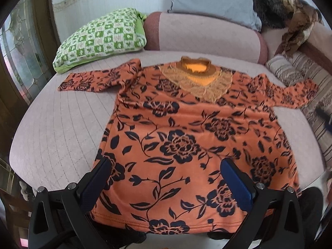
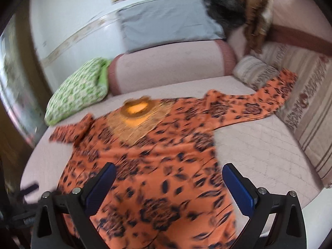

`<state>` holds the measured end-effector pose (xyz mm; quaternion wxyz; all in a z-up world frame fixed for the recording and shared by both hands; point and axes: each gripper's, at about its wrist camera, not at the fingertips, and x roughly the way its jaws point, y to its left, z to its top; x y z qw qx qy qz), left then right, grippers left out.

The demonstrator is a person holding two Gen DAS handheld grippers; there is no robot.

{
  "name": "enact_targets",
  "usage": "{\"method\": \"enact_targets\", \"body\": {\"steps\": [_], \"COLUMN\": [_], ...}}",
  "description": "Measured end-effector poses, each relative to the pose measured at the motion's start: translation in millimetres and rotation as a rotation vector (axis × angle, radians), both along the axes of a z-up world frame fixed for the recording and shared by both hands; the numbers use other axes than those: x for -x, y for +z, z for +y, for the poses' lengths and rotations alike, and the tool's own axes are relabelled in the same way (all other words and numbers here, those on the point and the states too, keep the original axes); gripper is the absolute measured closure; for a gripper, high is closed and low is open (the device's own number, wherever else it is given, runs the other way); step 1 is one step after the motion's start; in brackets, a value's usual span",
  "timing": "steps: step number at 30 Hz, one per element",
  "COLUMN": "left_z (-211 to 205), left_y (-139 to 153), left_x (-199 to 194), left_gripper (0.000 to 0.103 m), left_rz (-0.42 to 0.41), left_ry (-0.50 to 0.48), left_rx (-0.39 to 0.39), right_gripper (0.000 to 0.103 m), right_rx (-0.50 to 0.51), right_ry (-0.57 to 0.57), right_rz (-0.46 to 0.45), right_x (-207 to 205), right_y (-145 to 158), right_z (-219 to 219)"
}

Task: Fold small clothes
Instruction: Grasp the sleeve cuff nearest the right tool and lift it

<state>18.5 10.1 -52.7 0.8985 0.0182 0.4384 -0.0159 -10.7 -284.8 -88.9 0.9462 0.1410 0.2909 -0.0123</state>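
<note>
Orange flowery soft shirt (image 1: 186, 137) lay flat on the pink quilted bed (image 1: 62, 124), looked light and floppy, best pinched at a sleeve or hem, while the left gripper (image 1: 166, 178) and right gripper (image 2: 169, 182) hung wide apart, holding nothing.

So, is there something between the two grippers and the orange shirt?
Nothing visible. The orange shirt lies flat and uncovered on the bed, and the open left gripper and open right gripper hover directly above its hem end.
</note>
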Motion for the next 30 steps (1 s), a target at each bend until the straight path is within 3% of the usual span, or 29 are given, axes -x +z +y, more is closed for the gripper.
{"method": "enact_targets", "body": {"steps": [8, 10, 17, 20, 23, 26, 27, 28, 29, 30], "left_z": [-6, -6, 0, 8, 15, 21, 25, 28, 32, 36], "left_y": [-32, -38, -53, -56, -59, -63, -67, -70, -73, -78], "left_x": [-22, -31, -62, -75, -86, -98, -102, -105, -108, -111], "left_gripper": [0.000, 0.000, 0.000, 0.000, 0.000, 0.000, 0.000, 0.000, 0.000, 0.000], "left_rz": [0.053, 0.061, 0.074, 0.065, 0.053, 0.046, 0.054, 0.062, 0.067, 0.074], "left_ry": [-0.032, -0.032, -0.019, 0.006, 0.010, 0.004, 0.005, 0.011, 0.017, 0.026], "left_rx": [-0.033, -0.030, -0.035, -0.023, -0.008, -0.002, 0.003, 0.006, 0.010, 0.011], "right_gripper": [0.001, 0.006, 0.034, 0.038, 0.040, 0.053, 0.066, 0.072, 0.089, 0.097], "right_rx": [-0.069, -0.064, 0.026, 0.018, 0.072, 0.108, 0.128, 0.156, 0.183, 0.200], "right_ry": [-0.257, -0.309, -0.509, -0.570, -0.592, -0.621, -0.634, -0.644, -0.655, -0.665], "right_rz": [-0.076, -0.085, 0.007, 0.035, 0.059, 0.101, 0.128, 0.153, 0.180, 0.195], "right_x": [-38, -56, -137, -163, -187, -206, -213, -219, -222, -225], "right_y": [7, 11, 13, 11, 9, 4, 0, -2, -6, -6], "right_z": [-154, -194, -313, -347, -363, -372, -374, -376, -375, -374]}}
